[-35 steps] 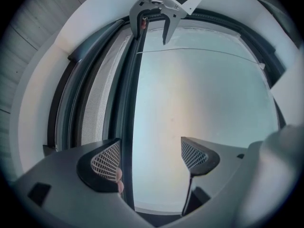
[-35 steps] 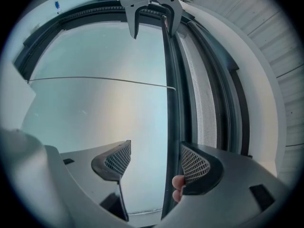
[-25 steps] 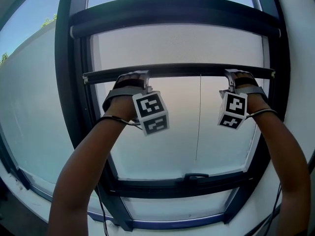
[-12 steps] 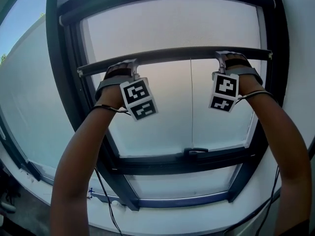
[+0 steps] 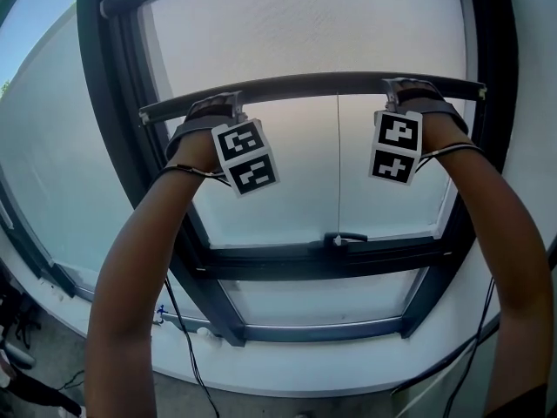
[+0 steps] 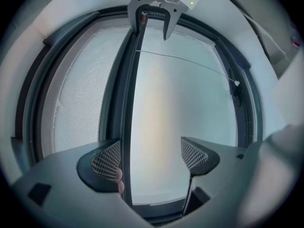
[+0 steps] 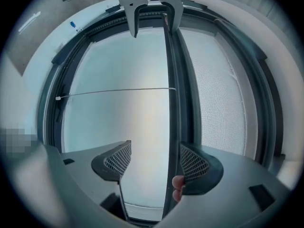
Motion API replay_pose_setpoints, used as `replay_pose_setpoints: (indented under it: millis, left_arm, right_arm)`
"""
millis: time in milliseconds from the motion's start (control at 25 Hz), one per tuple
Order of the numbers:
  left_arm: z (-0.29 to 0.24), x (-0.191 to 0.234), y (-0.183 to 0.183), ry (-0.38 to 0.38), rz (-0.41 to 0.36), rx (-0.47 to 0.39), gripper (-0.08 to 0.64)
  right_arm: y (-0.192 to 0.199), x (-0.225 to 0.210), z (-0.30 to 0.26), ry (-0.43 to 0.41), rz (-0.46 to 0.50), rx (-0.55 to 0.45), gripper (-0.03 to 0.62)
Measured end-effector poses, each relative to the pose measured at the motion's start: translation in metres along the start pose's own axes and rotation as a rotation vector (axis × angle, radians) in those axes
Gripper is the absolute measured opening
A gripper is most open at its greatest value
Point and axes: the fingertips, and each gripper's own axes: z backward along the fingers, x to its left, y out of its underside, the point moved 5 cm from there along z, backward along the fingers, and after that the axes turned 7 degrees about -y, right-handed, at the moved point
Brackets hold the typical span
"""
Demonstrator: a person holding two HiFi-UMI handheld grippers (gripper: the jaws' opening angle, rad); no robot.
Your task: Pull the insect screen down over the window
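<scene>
The insect screen's dark pull bar (image 5: 305,85) runs across the window, with pale mesh (image 5: 305,33) stretched above it. My left gripper (image 5: 213,110) sits at the bar's left part and my right gripper (image 5: 405,90) at its right part. In the left gripper view the bar (image 6: 126,103) lies against the left jaw of the open left gripper (image 6: 149,144). The right gripper view shows the bar (image 7: 171,80) against the right jaw of the open right gripper (image 7: 155,146). A thin pull cord (image 5: 338,164) hangs from the bar's middle.
A dark window frame (image 5: 104,146) surrounds the glass. A lower cross rail (image 5: 261,264) carries a small handle (image 5: 345,237). Below it runs a white sill (image 5: 348,364), with cables (image 5: 184,355) hanging at the left. Bare glass (image 5: 296,190) lies between bar and rail.
The pull bar has come down a little toward the lower rail with both grippers on it. More mesh shows above it. The head view has tilted downward.
</scene>
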Motion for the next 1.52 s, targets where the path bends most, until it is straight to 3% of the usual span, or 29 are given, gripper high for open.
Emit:
replay_pose_setpoints:
  millis: [360,800,1240,1520]
  left_arm:
    - [0.007,-0.015,0.003,0.157,-0.004,-0.009,0.38]
    - [0.014,-0.039,0.004,0.217,-0.016,-0.006,0.379]
    - [0.018,-0.038,0.004,0.26,0.029,-0.023,0.379]
    - [0.015,-0.042,0.005,0.169,-0.035,-0.012,0.379]
  right_arm:
    - [-0.004,0.017,0.001,-0.068,-0.017,-0.017,0.299]
    - [-0.006,0.039,0.003,-0.19,-0.013,-0.021,0.301]
    - [-0.007,0.041,0.004,-0.192,-0.024,-0.028,0.301]
    - [-0.006,0.044,0.003,-0.12,-0.014,-0.007,0.3]
